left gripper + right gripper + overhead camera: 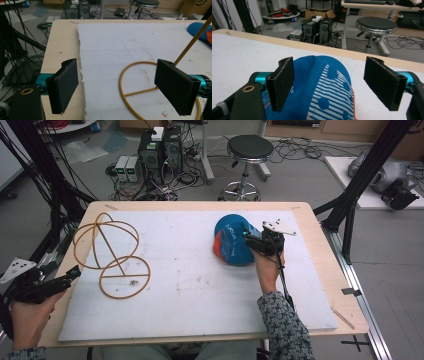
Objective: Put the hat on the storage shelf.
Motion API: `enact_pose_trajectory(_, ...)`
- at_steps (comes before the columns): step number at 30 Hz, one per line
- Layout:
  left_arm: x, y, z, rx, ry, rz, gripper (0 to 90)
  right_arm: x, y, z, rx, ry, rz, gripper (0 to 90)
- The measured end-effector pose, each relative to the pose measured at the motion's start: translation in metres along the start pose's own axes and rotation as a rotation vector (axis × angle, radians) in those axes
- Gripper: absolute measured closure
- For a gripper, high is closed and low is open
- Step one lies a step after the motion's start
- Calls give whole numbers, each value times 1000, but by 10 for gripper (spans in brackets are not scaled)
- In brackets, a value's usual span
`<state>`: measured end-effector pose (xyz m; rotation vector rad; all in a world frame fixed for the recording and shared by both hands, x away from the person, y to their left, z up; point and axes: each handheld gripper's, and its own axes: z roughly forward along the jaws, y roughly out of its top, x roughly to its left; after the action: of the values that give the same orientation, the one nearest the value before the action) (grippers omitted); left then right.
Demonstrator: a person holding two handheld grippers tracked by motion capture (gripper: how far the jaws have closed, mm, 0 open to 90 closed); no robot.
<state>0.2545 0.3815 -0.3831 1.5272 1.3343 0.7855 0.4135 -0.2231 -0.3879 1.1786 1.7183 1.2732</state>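
A blue cap [233, 240] lies right of centre on the white board [200, 290], directly under the right gripper [334, 83], whose spread jaws straddle its crown. At the table's near left edge, the left gripper [122, 87] hovers with jaws wide apart, just beside a yellow wire frame [111, 254] standing on the board's left side.

Blue cap [234, 240], print unreadable

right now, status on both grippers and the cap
Left gripper open, near the wire stand, holding nothing. Right gripper open, jaws either side of the blue cap. Nothing in the way.
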Motion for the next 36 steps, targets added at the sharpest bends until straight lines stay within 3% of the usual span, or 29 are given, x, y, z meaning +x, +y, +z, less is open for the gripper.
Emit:
enact_pose_trajectory(7, 1, -1, 1, -2, -10, -4, 195, 8, -9, 10, 24, -24, -13, 253)
enact_pose_trajectory(11, 0, -1, 2, 3, -12, -4, 195, 9, -15, 16, 49, -41, -6, 317)
enact_pose_trajectory(12, 0, -1, 2, 3, -11, -3, 195, 9, -16, 18, 57, -39, -6, 336)
enact_pose_trajectory(13, 0, -1, 2, 4, -11, -3, 195, 10, -17, 18, 64, -47, -8, 411)
enact_pose_trajectory(16, 0, -2, 2, 5, -11, -5, 195, 11, -17, 19, 64, -58, -22, 425)
enact_pose_trajectory(20, 1, -2, 2, 5, -10, -9, 195, 11, -17, 20, 64, -62, -30, 532)
enact_pose_trajectory(21, 1, -2, 2, 5, -11, -8, 195, 11, -18, 21, 70, -62, -39, 593)
enact_pose_trajectory(22, 1, -1, 1, 4, -11, -10, 195, 11, -18, 21, 70, -62, -39, 593)
enact_pose_trajectory(23, 1, -1, 1, 4, -9, -8, 195, 10, -18, 22, 72, -51, -36, 662)
enact_pose_trajectory(26, 2, -1, 0, 3, -8, -10, 196, 10, -18, 22, 66, -38, -33, 709)
enact_pose_trajectory(30, 2, -1, 0, 7, -7, -12, 198, 7, -15, 20, 42, 0, -47, 880)
enact_pose_trajectory(36, 3, -1, 1, 8, -9, -14, 198, 7, -6, 16, -8, 15, -50, 892)
